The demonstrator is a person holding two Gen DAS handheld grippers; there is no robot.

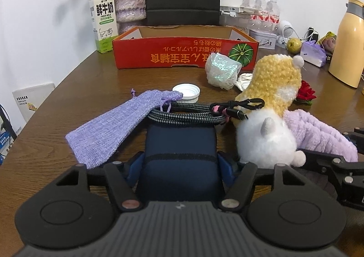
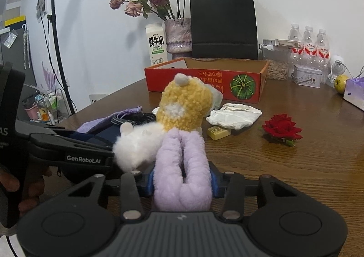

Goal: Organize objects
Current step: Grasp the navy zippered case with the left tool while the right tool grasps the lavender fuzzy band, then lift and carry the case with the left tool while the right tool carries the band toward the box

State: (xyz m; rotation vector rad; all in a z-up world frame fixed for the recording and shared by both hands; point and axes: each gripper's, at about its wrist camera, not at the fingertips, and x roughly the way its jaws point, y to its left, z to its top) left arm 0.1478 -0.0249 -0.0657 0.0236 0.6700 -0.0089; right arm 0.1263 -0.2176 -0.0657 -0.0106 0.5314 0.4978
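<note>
My left gripper (image 1: 180,166) is shut on a dark navy case (image 1: 179,143), its blue pads against both sides. A coiled black braided cable (image 1: 188,114) rests on the case's far end, and a lilac knitted pouch (image 1: 109,125) lies to its left. My right gripper (image 2: 182,179) is shut on the lilac plush end (image 2: 182,161) of a yellow and white soft toy (image 2: 184,102), which sits on the table. The left gripper (image 2: 68,150) stands close beside the toy. The red open box (image 1: 186,54) stands behind everything.
On the brown table (image 2: 295,166) lie a white lid (image 1: 186,92), an iridescent wrapped bundle (image 1: 221,70), a white cloth (image 2: 234,113), a small yellow block (image 2: 218,132) and a red rose (image 2: 282,127). A milk carton (image 1: 103,22), vase, black bag (image 2: 224,27), bottles and yellow flask (image 1: 348,45) line the back.
</note>
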